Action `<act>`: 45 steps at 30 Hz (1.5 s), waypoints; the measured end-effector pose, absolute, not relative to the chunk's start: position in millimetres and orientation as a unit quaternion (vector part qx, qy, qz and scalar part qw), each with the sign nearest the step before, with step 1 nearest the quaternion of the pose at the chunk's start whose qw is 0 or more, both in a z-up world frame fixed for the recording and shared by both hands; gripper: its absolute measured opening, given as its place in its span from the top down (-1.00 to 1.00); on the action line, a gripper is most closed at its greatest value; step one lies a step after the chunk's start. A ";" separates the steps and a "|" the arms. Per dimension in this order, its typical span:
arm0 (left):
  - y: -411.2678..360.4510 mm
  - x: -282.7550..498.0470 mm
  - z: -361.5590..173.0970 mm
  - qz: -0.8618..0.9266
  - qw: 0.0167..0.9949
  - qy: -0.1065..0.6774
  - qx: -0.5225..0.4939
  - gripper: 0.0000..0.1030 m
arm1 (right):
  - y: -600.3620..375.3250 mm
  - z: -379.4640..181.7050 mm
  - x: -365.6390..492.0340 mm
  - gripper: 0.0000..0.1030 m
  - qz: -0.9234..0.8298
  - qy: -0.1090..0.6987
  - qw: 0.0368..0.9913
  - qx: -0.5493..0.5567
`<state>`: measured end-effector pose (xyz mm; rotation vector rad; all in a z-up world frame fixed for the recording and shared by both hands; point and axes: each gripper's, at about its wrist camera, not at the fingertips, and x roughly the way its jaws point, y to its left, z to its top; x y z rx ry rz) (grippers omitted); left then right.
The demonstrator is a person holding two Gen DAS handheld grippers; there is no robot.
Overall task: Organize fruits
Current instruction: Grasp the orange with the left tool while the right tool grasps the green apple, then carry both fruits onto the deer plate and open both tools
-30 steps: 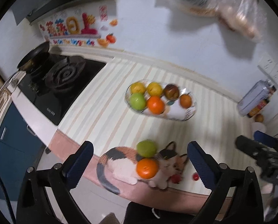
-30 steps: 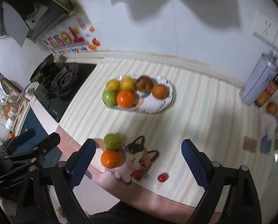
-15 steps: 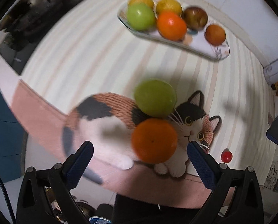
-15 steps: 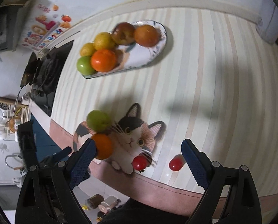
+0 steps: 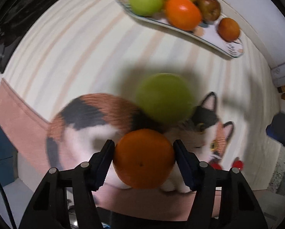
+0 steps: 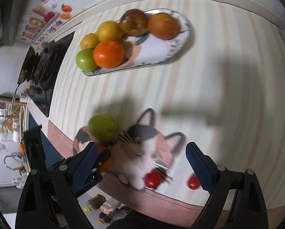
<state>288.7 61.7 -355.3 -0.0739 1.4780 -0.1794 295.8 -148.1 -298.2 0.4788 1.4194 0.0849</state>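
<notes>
Left fingers (image 5: 144, 148) closing on the orange (image 5: 143, 159), pads at both flanks, on the cat mat (image 5: 81, 122); green fruit (image 5: 164, 98) at 12 o'clock, plate (image 5: 230, 52) at 1. Right fingers (image 6: 140, 158) wide, empty, over a tomato (image 6: 153, 179). Step: grasping; next, lift to plate.

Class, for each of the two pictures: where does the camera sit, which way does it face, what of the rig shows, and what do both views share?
Left wrist view: sits on the left gripper, facing steeply down at the cat mat; its jaws are closing on the orange between them.
Right wrist view: sits on the right gripper, facing down at the mat's cat face; its jaws stand open above two cherry tomatoes.
Shared: the mat, orange, green fruit, fruit plate; the left gripper shows in the right view.
</notes>
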 end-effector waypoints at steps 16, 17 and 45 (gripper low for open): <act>133.9 283.9 -357.5 -0.031 0.737 0.670 -0.086 -0.18 | -40.0 -374.7 364.3 -0.23 0.112 0.704 0.681 0.167; 133.1 286.3 -357.6 -0.031 0.737 0.670 -0.085 -0.18 | -40.9 -374.6 363.0 -0.23 0.109 0.704 0.683 0.161; 67.8 312.5 -311.6 -0.084 0.751 0.653 -0.050 -0.17 | -114.9 -330.8 321.7 -0.23 0.049 0.652 0.746 0.131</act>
